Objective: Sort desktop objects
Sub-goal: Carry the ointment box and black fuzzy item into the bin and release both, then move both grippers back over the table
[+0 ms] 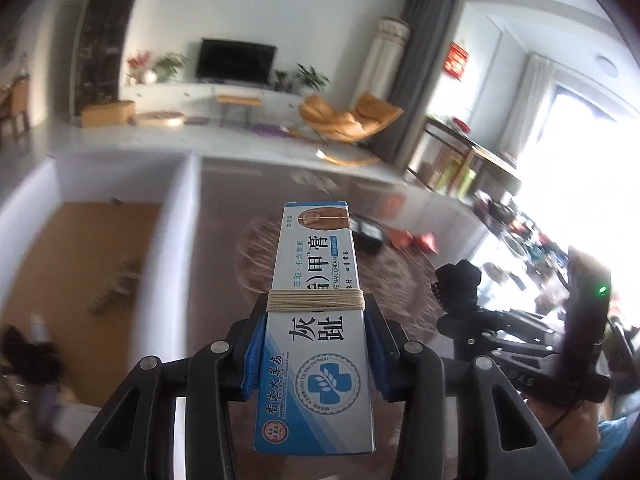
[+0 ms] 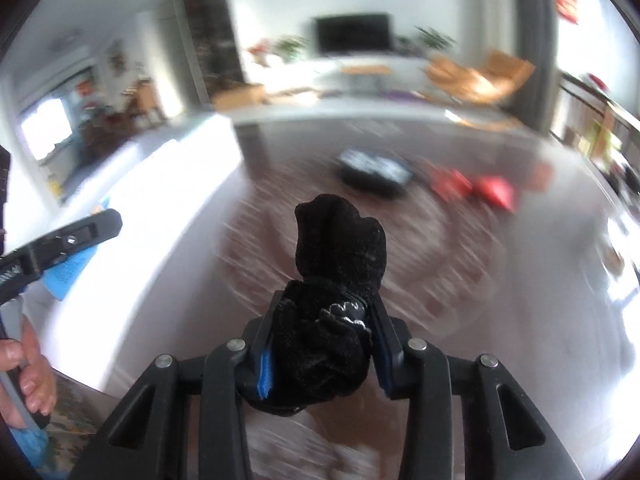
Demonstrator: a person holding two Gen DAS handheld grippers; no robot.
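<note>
Pinched between the blue pads of the left gripper (image 1: 316,320), a blue-and-white nail cream box (image 1: 316,312) fills the near field of the left wrist view; its long axis runs straight forward along the fingers, the end with the toenail picture pointing away from the camera, and a band of beige thread (image 1: 315,300) is wound round its middle. The jaws press on its two long side faces, so the box is held up off the surface, not lying on it. In the right wrist view the right gripper (image 2: 320,320) is closed on a bundled black sock (image 2: 340,264), whose loose upper end sticks forward and up past the fingertips. The sock-bearing gripper lies just to the right of the box in the left view, the two near but apart. Below and beyond both, a glossy brown tabletop (image 2: 520,288) carries a black tray (image 2: 376,172) and red packets (image 2: 472,188), blurred. Since each tool is loaded, I judge the coming move turns on carrying each item to its place; the white bin wall (image 1: 176,240) at left is nearer the left hand.
</note>
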